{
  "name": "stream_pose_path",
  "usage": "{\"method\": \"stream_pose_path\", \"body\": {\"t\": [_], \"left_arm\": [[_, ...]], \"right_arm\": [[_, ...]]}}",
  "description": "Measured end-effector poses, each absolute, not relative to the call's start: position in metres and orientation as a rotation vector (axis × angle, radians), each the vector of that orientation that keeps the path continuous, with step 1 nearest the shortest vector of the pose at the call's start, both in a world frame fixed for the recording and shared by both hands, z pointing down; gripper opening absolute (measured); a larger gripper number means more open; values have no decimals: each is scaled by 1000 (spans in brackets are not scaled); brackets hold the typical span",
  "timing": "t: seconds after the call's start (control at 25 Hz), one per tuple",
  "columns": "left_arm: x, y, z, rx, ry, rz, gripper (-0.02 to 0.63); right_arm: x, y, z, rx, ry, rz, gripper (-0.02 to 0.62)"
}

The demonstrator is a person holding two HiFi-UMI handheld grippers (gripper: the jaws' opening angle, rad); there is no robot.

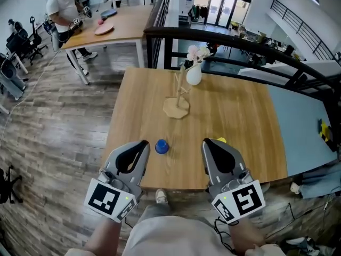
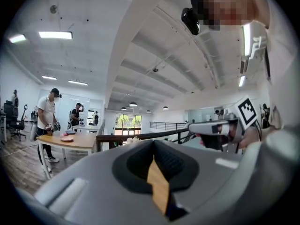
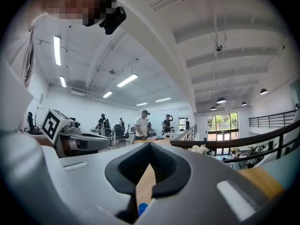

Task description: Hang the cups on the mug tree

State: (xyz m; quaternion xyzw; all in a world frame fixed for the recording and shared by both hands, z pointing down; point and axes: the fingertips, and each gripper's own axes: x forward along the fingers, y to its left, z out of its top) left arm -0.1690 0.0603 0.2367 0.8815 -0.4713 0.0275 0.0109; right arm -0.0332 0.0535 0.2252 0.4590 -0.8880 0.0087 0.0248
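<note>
Far off at my left a person (image 1: 63, 7) stands by another wooden table (image 1: 125, 25) with a pink plate (image 1: 104, 29) on it.

Closer in, my left hand-held gripper (image 1: 143, 145) hangs over the near edge of the counter (image 1: 240, 116) and points level across it. Its jaws are clenched together with nothing between them. In the left gripper view only a sliver of the wooden top shows through the hollow behind the tips.

Just to the right of that tip the blue cup (image 1: 162, 146) sits on the counter, close to the near edge. It lies between my two grippers and neither touches it.

Farther back, about mid-counter, stands the mug tree (image 1: 179, 92), a slim wooden stem with short pegs on a flat wooden base, its pegs bare. Just behind it, near the far edge, a white vase (image 1: 194, 74) holds pale flowers, and a black railing (image 1: 224, 39) runs behind the counter.

My right hand-held gripper (image 1: 209, 144) is level with the left one, also over the near edge and pointing the same way. Its jaws are clenched shut and empty. In the right gripper view a bit of the blue cup shows low through the slit behind the tips.

At its tip, on the right side, a yellow object (image 1: 221, 140) peeks out. Most of it is hidden, so I cannot tell what it is or whether the gripper touches it.
</note>
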Motion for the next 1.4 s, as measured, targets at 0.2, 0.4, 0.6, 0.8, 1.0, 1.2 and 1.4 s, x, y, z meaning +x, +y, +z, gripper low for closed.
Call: {"method": "stream_pose_path", "body": {"t": [0.2, 0.4, 0.6, 0.8, 1.0, 1.2, 1.4], "left_arm": [[-182, 33, 236, 2773, -1448, 83, 2], [-182, 18, 234, 2761, -1445, 60, 2], [-175, 9, 234, 2747, -1476, 67, 2], [-170, 7, 235, 2719, -1510, 82, 2], [-169, 0, 243, 2708, -1554, 111, 2], [-165, -5, 250, 2695, -1570, 128, 2], [-162, -13, 266, 2687, -1556, 167, 43]], "right_arm": [[-41, 27, 227, 1466, -2723, 37, 0], [-38, 13, 228, 1468, -2697, 40, 0], [-33, 4, 229, 1435, -2707, 38, 0], [-26, 0, 235, 1391, -2725, 67, 0], [-24, -10, 245, 1356, -2738, 91, 0], [-20, -17, 255, 1329, -2737, 120, 0], [-21, -28, 269, 1307, -2736, 156, 0]]}}
